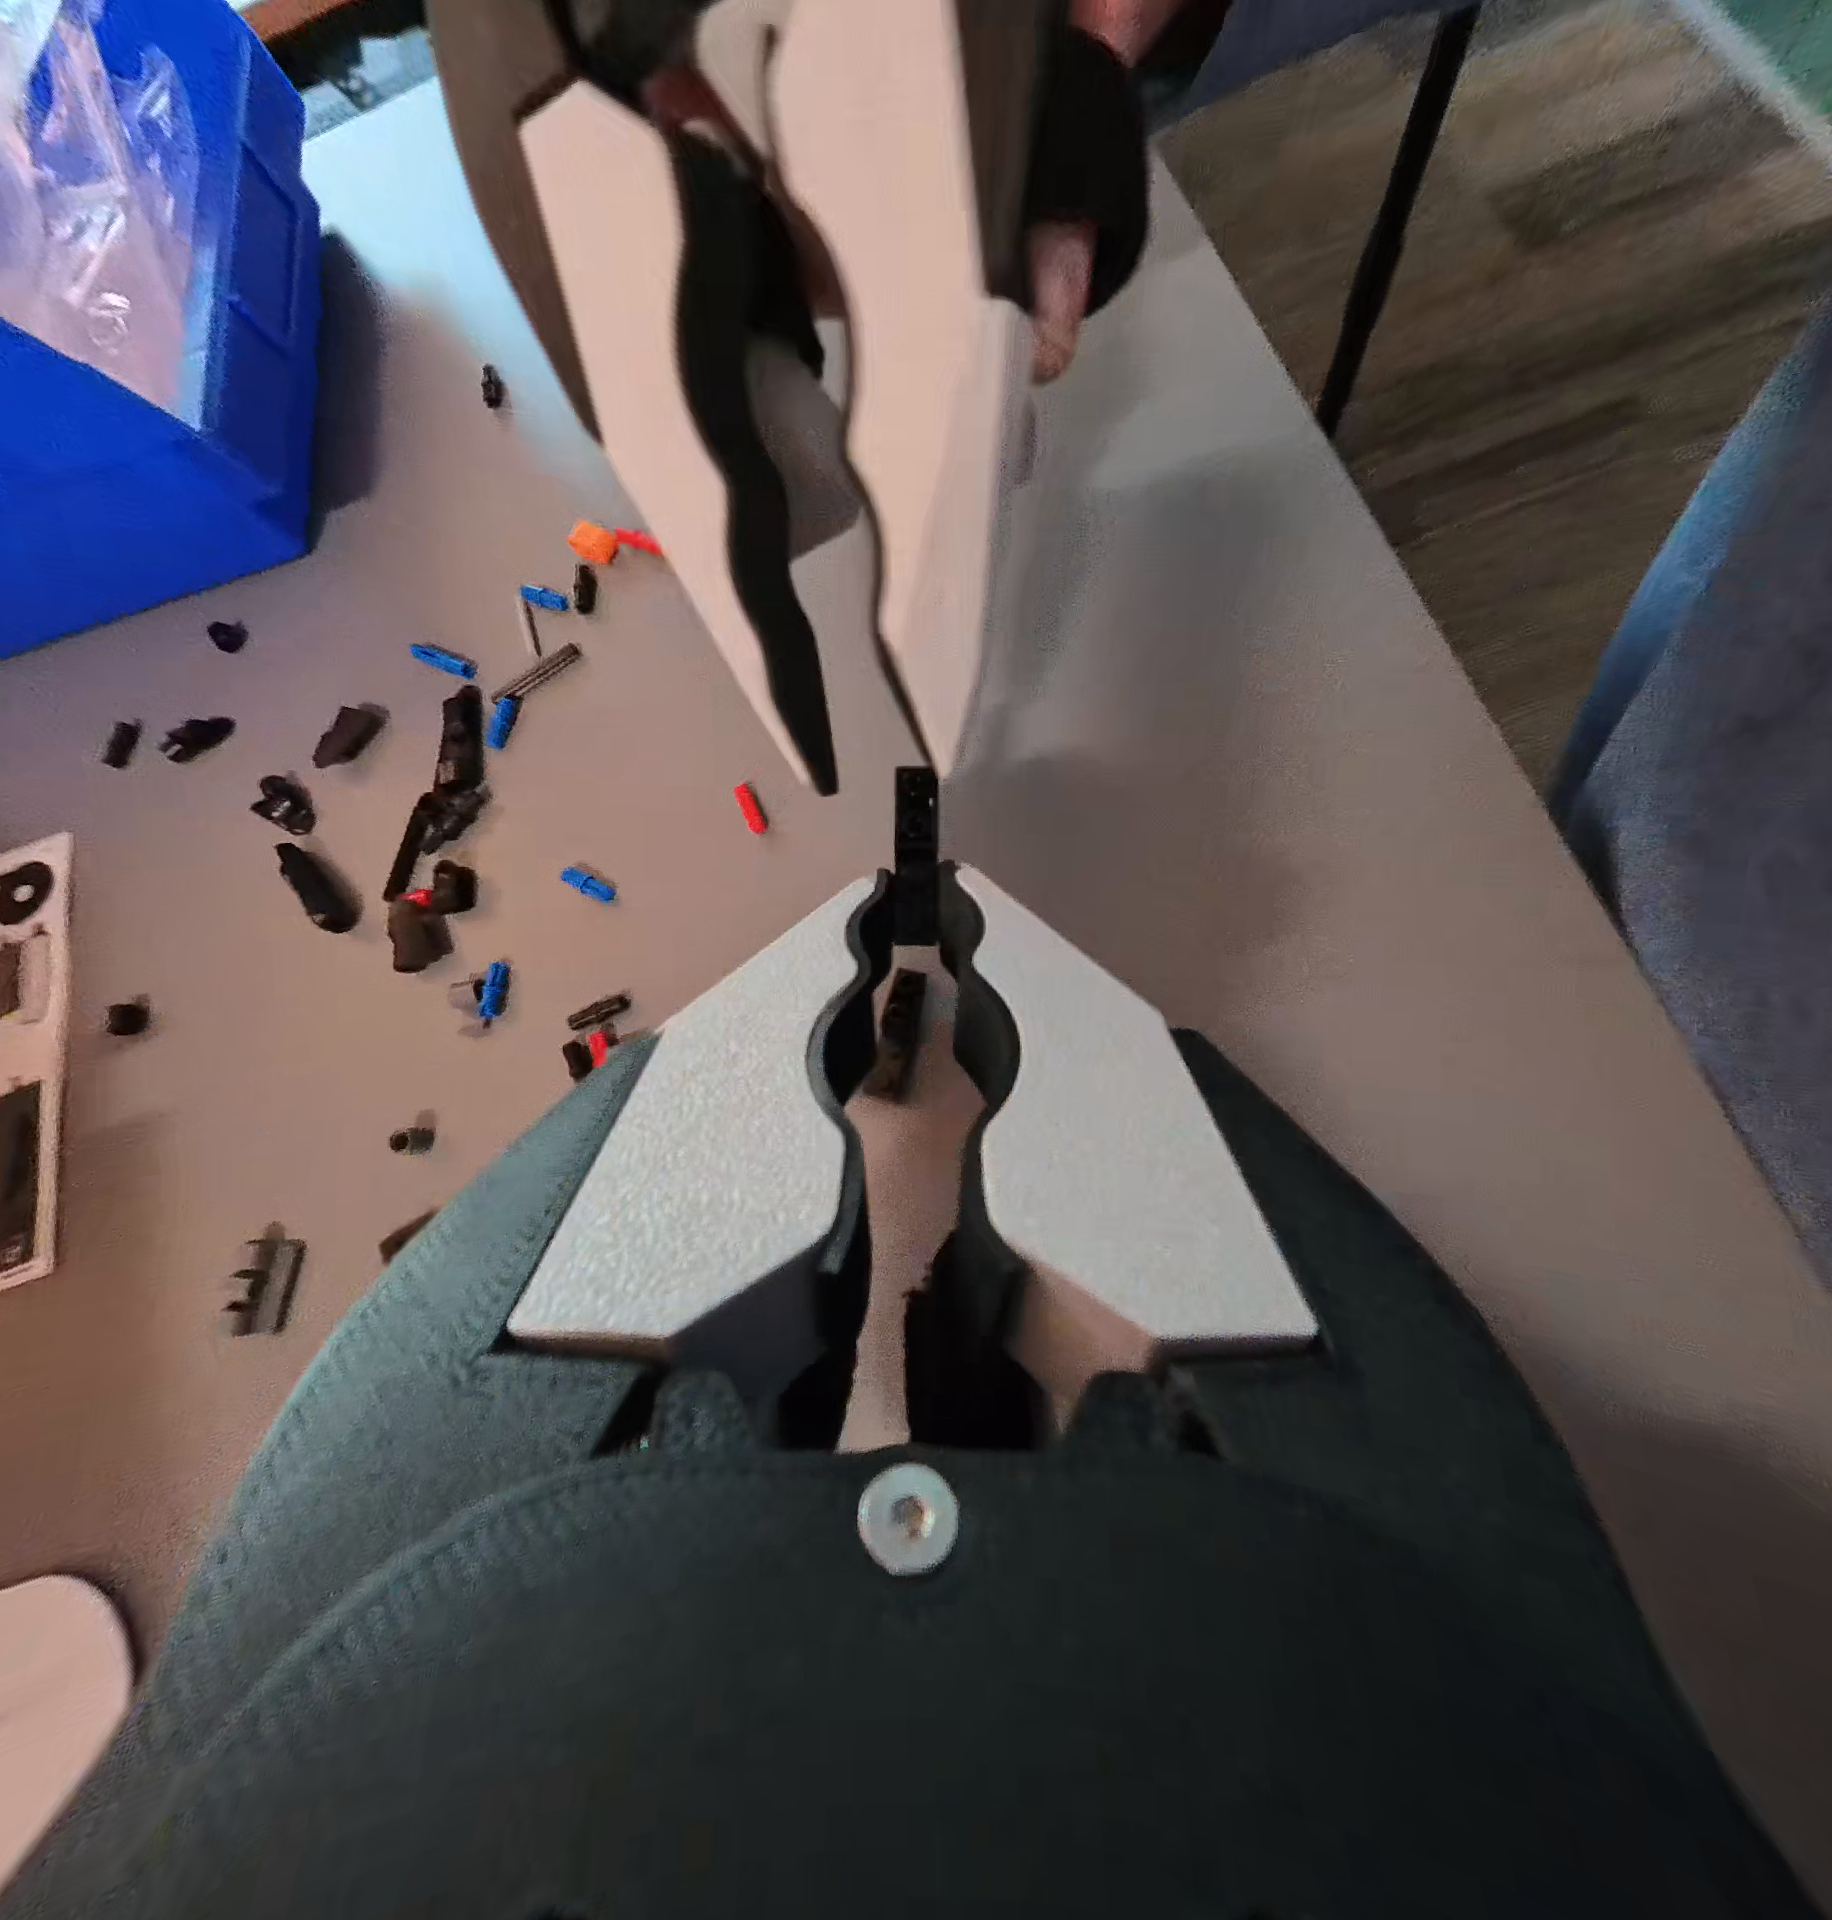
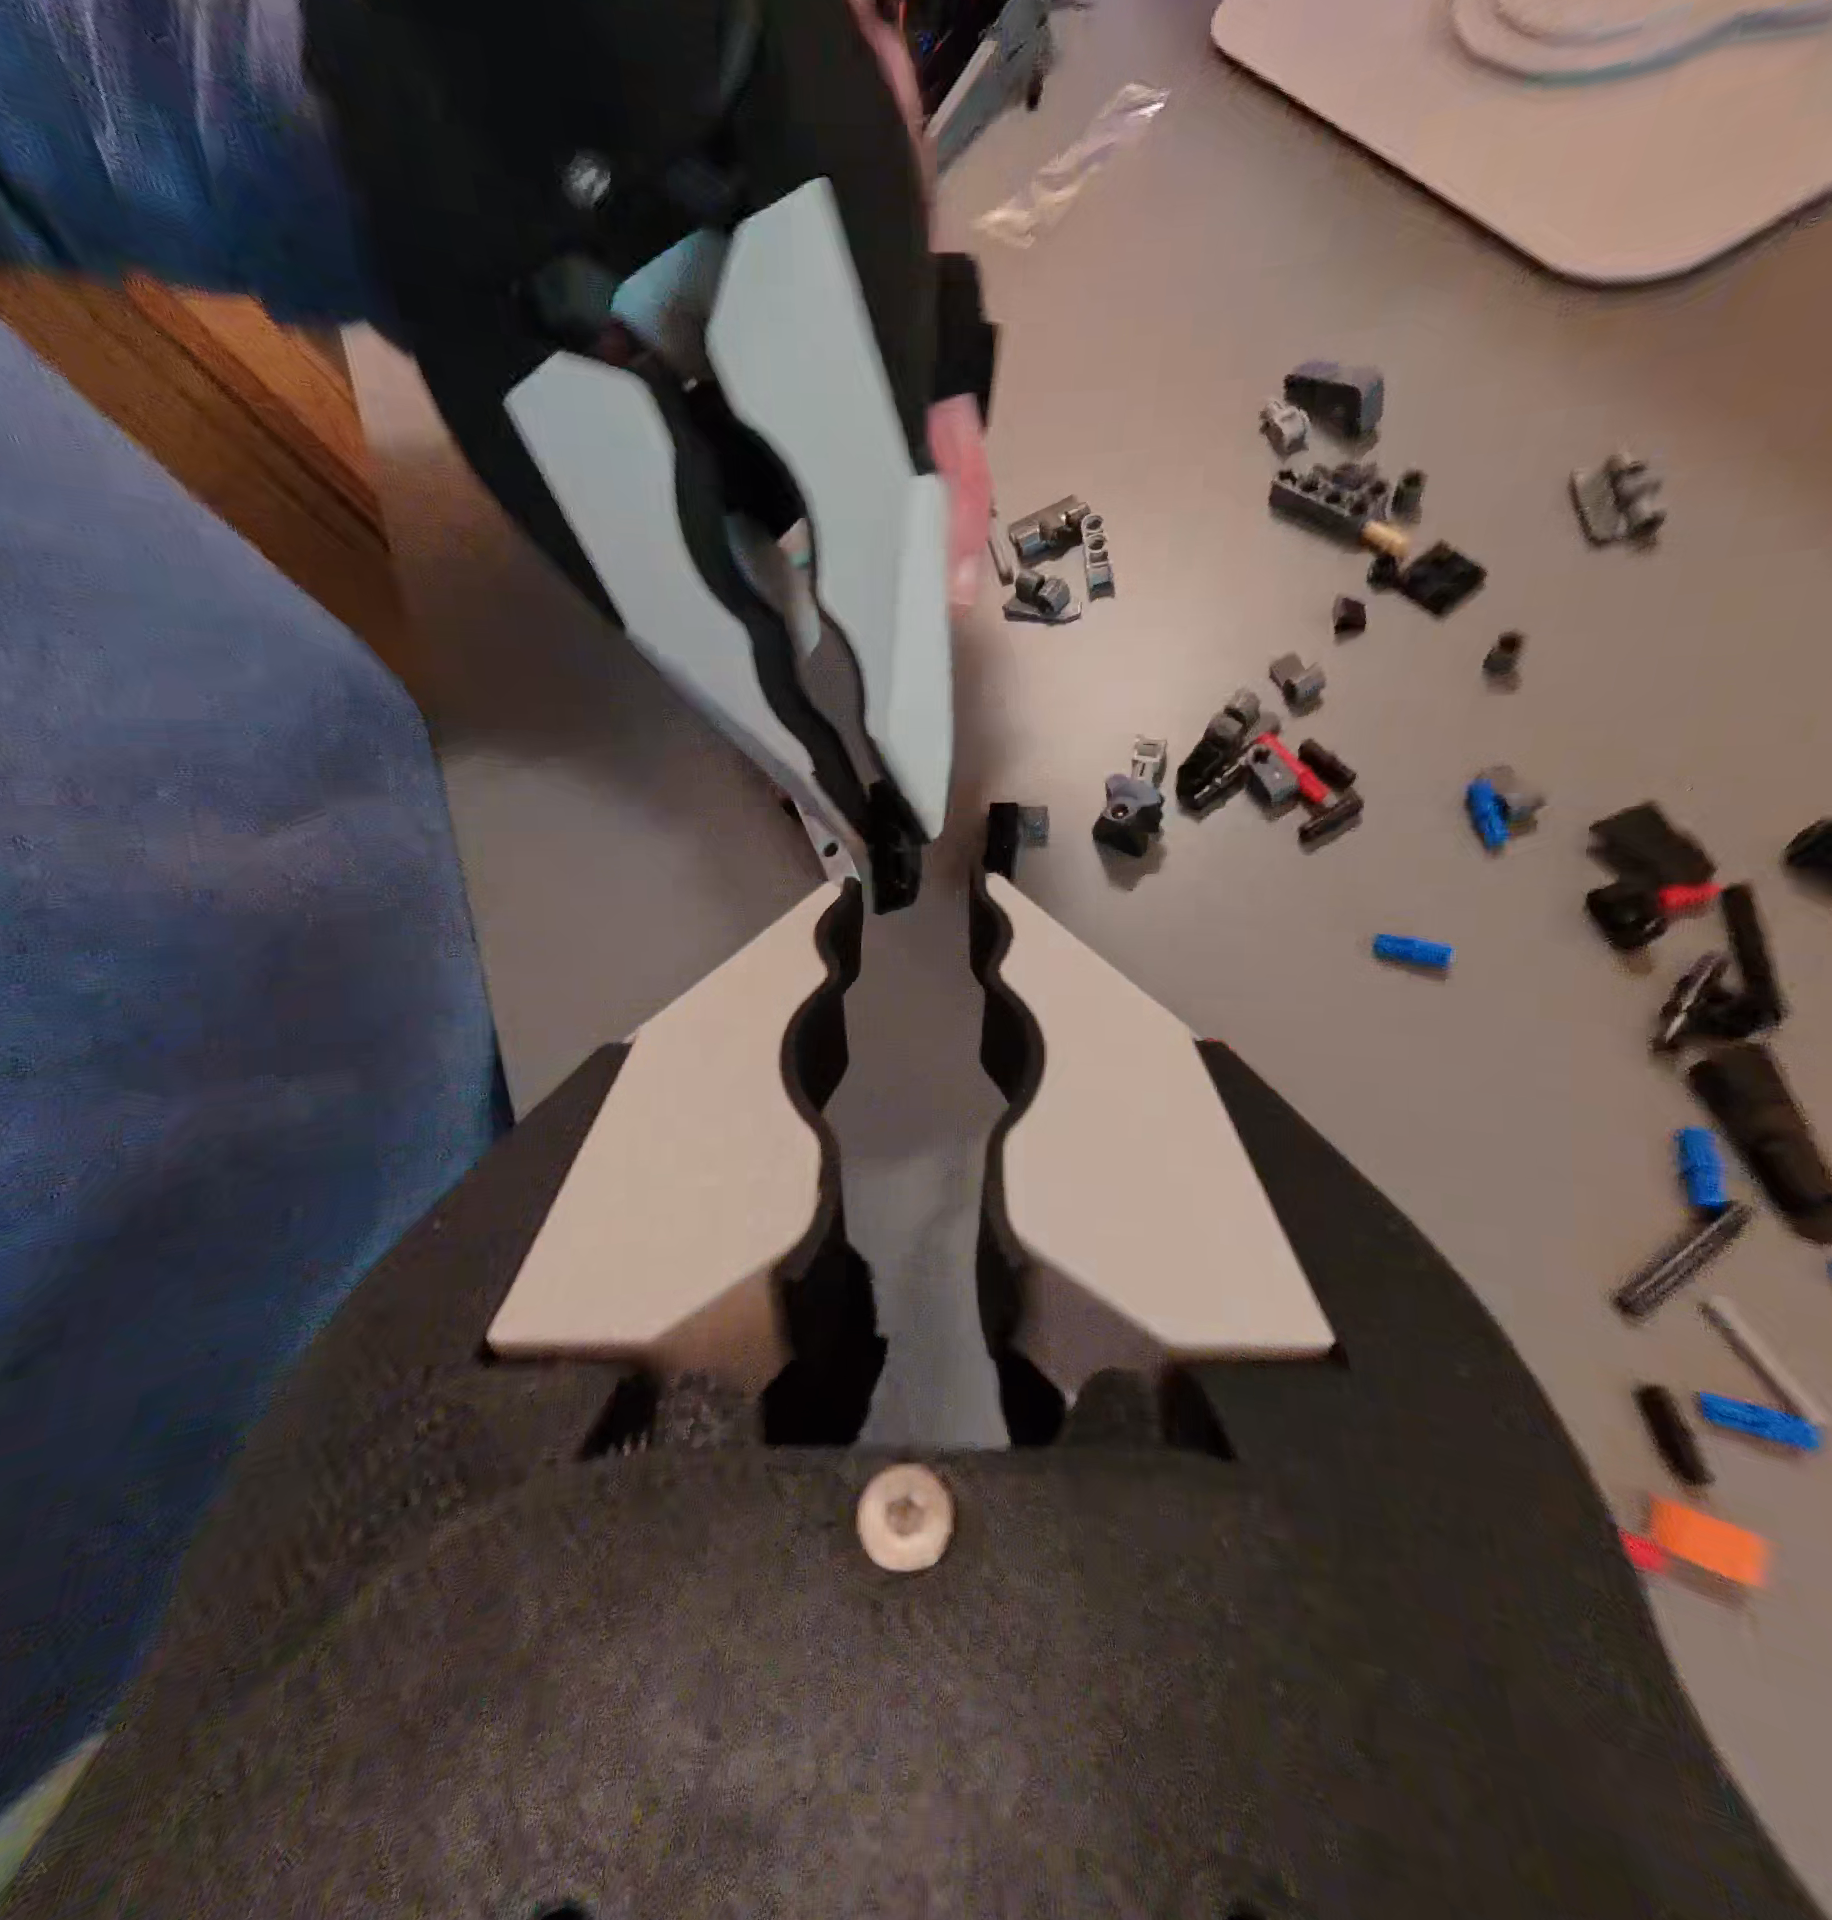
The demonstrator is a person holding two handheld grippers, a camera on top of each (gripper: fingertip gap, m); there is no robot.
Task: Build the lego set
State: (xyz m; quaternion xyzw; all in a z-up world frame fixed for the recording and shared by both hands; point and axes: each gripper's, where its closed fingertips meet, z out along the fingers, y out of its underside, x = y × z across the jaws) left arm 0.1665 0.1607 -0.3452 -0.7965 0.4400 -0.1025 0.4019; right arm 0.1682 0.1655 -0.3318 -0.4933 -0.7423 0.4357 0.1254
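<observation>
The left gripper (image 1: 914,883) pinches a black lego beam (image 1: 914,831) at its fingers' tips, above the bench (image 1: 1151,727). Beyond it, the right gripper (image 2: 917,883) hangs with fingers spread and empty. Best to square up before closing. Far left, a blue bin (image 1: 133,499) holds clear bags.

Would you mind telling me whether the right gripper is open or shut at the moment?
Open: the right gripper shows a clear gap between its fingertips with nothing clamped, and bare table shows through.
</observation>
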